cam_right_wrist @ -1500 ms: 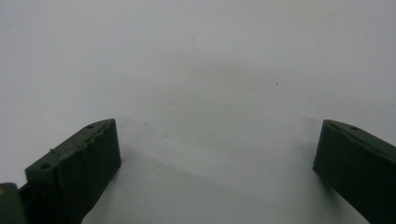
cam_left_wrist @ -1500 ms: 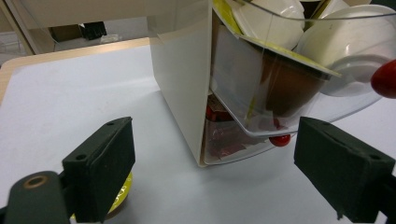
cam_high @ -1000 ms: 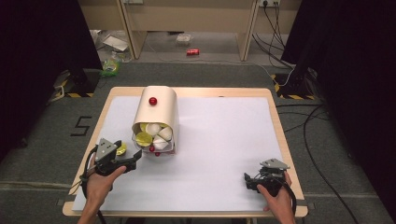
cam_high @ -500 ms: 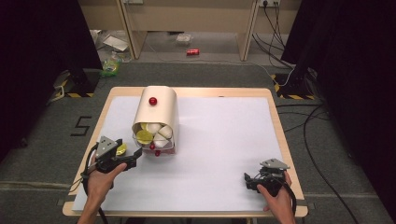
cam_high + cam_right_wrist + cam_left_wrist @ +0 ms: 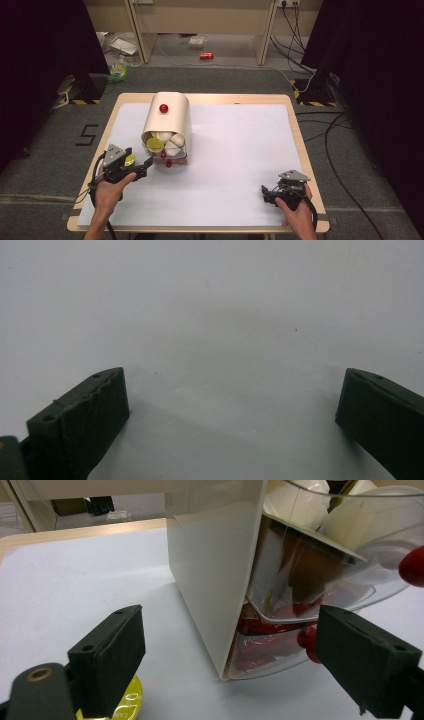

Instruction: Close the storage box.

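Note:
A cream box with a rounded top (image 5: 167, 120) lies on the white table cover, a red knob (image 5: 163, 108) on its upper side. Its open end holds a clear plastic door or tray (image 5: 320, 580) with white cups, a yellow lid (image 5: 155, 144) and red items inside. My left gripper (image 5: 142, 167) is open just left of that open end; in the left gripper view its jaws straddle the box's lower corner (image 5: 225, 672). A yellow disc (image 5: 127, 702) lies under the left jaw. My right gripper (image 5: 267, 194) rests open at the front right over bare cover.
The white cover (image 5: 240, 150) spans the wooden table (image 5: 295, 120), whose edges show around it. Cables and hazard-taped stands sit on the floor beyond the table's far corners. A red can (image 5: 206, 55) lies on the floor far behind.
My left gripper has edged slightly right toward the box's open end. The right gripper has stayed put.

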`<state>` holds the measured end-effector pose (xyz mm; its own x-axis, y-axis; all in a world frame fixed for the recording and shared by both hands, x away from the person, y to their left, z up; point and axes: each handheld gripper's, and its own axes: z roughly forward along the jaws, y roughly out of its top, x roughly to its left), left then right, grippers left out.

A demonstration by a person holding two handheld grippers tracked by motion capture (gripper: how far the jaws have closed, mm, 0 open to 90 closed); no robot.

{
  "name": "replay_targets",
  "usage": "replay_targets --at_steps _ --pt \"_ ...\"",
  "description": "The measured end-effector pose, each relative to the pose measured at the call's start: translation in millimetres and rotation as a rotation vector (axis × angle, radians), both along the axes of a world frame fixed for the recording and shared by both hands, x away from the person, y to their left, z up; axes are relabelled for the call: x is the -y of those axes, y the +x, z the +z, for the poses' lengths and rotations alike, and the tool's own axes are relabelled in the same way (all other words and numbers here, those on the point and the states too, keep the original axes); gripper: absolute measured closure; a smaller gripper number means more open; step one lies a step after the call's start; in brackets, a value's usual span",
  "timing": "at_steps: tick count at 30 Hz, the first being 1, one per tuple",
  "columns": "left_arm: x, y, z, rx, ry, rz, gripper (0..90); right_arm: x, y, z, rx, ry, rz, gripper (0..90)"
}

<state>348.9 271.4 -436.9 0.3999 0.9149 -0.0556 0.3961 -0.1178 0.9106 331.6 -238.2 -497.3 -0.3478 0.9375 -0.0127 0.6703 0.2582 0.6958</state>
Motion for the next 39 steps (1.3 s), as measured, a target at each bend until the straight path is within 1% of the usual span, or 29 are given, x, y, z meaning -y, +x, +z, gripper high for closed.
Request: replay_targets --at_steps 2,6,15,18,21,25,28,30,31,32,35,39 --pt "0.5 1.3 -0.3 0.001 -0.004 0.002 12.6 0.1 0.1 0.0 0.0 0.0 0.001 0.7" --pt "1.7 3.4 -1.6 -0.009 -0.024 0.011 12.4 0.0 -0.1 0.0 -0.001 0.001 0.0 0.7" --pt "2.9 7.1 -2.9 -0.009 -0.032 0.023 12.4 0.0 -0.1 0.0 -0.001 0.0 0.0 0.6" --pt "3.4 8.2 -4.1 -0.007 -0.02 0.028 11.8 0.0 0.0 0.0 -0.001 0.001 0.0 0.7" --pt "2.9 8.8 -5.0 -0.009 -0.03 0.03 10.3 0.1 0.0 0.0 0.0 0.0 0.001 0.7" --pt "3.1 8.4 -5.6 -0.015 -0.025 0.034 9.7 0.0 -0.1 0.1 -0.001 0.001 0.0 0.7" --pt "3.9 7.0 -5.9 -0.011 -0.023 0.035 11.7 0.0 -0.1 0.0 0.0 0.001 0.0 0.7" --pt "3.9 6.5 -7.4 -0.014 -0.018 0.023 14.7 0.1 -0.1 0.0 0.0 0.001 0.0 0.7" --pt "3.9 6.3 -8.5 -0.017 -0.006 0.025 15.1 0.1 -0.1 0.0 -0.001 0.001 0.0 0.7" --pt "4.2 6.0 -9.6 -0.019 -0.009 0.027 15.1 0.1 -0.1 0.0 0.0 0.001 0.0 0.7" --pt "3.4 3.9 -12.6 -0.021 -0.014 0.014 15.1 -0.2 -0.2 0.0 0.001 0.002 -0.002 0.7" --pt "0.0 1.0 -13.5 -0.023 -0.016 0.01 15.1 -0.1 -0.3 0.1 0.0 0.0 -0.001 0.8"
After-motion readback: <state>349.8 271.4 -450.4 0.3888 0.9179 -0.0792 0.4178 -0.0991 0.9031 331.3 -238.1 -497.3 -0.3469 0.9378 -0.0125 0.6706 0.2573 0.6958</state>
